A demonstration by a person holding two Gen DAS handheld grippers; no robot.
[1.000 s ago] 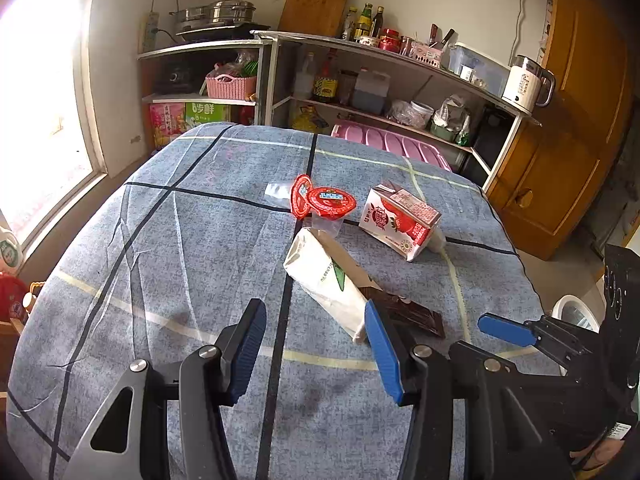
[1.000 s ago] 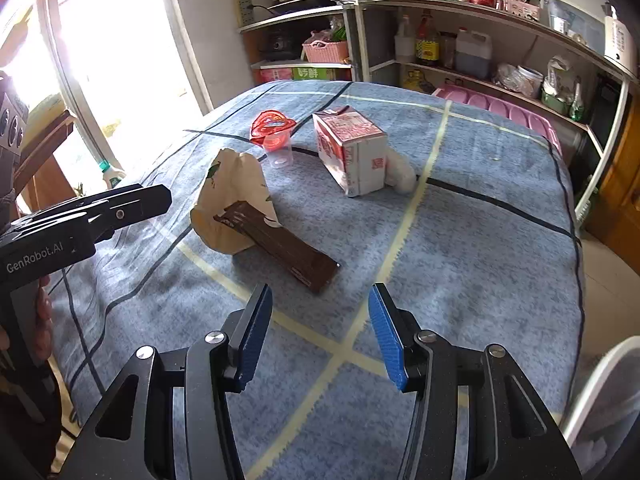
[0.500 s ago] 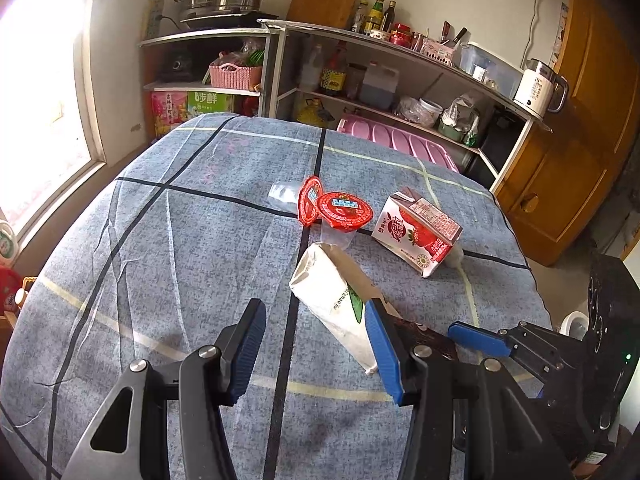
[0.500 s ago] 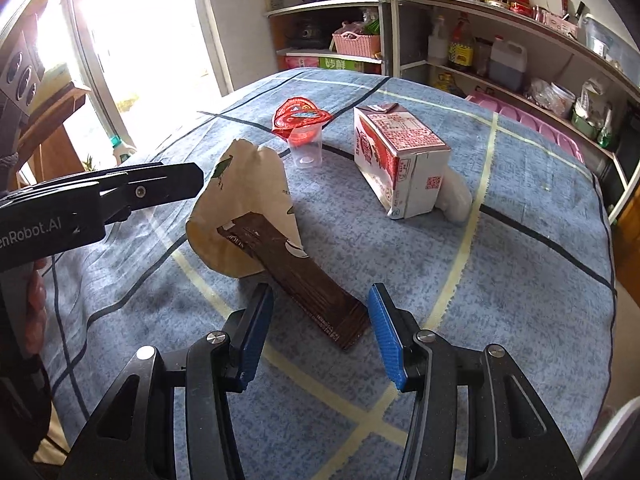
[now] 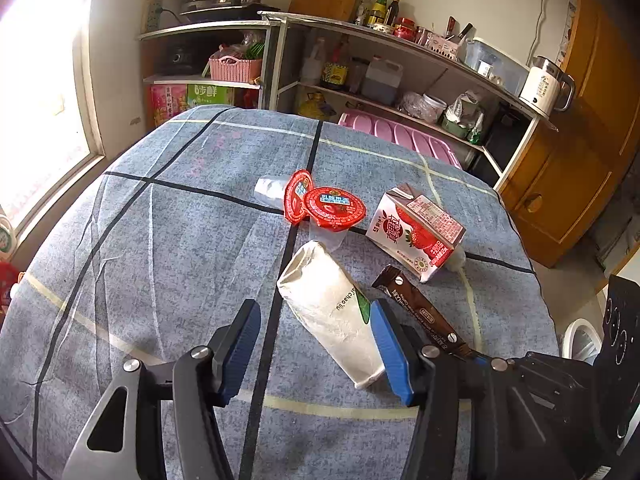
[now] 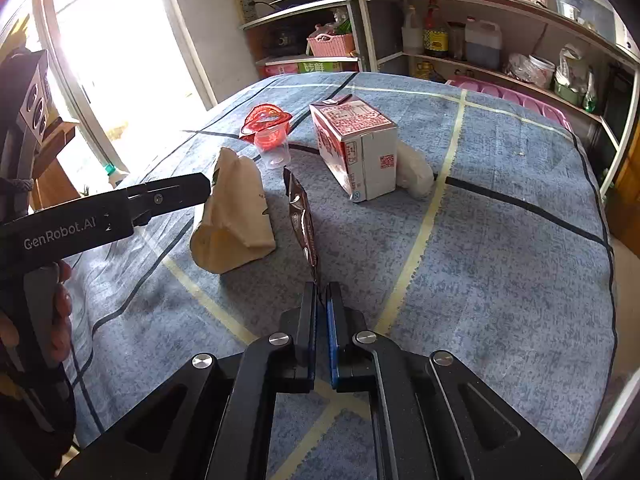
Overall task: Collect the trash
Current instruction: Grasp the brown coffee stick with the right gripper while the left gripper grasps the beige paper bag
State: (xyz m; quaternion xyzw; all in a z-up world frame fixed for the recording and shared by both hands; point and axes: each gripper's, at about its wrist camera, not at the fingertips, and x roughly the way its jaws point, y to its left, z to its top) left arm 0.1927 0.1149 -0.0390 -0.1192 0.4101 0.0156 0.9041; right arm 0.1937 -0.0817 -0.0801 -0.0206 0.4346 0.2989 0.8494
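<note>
A blue checked tablecloth (image 5: 160,240) is spread under both tools. The white paper bag (image 5: 332,312) is flanked by the opening left gripper (image 5: 316,350), seemingly untouched. The brown wrapper (image 6: 304,220) is pinched upright in the fully closed right gripper (image 6: 321,300).

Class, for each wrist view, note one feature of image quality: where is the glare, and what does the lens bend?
Left wrist view: window washes out the left edge; shelf bows into a curve. Right wrist view: window overexposed; tablecloth lines arc, corners vignette dark.
</note>
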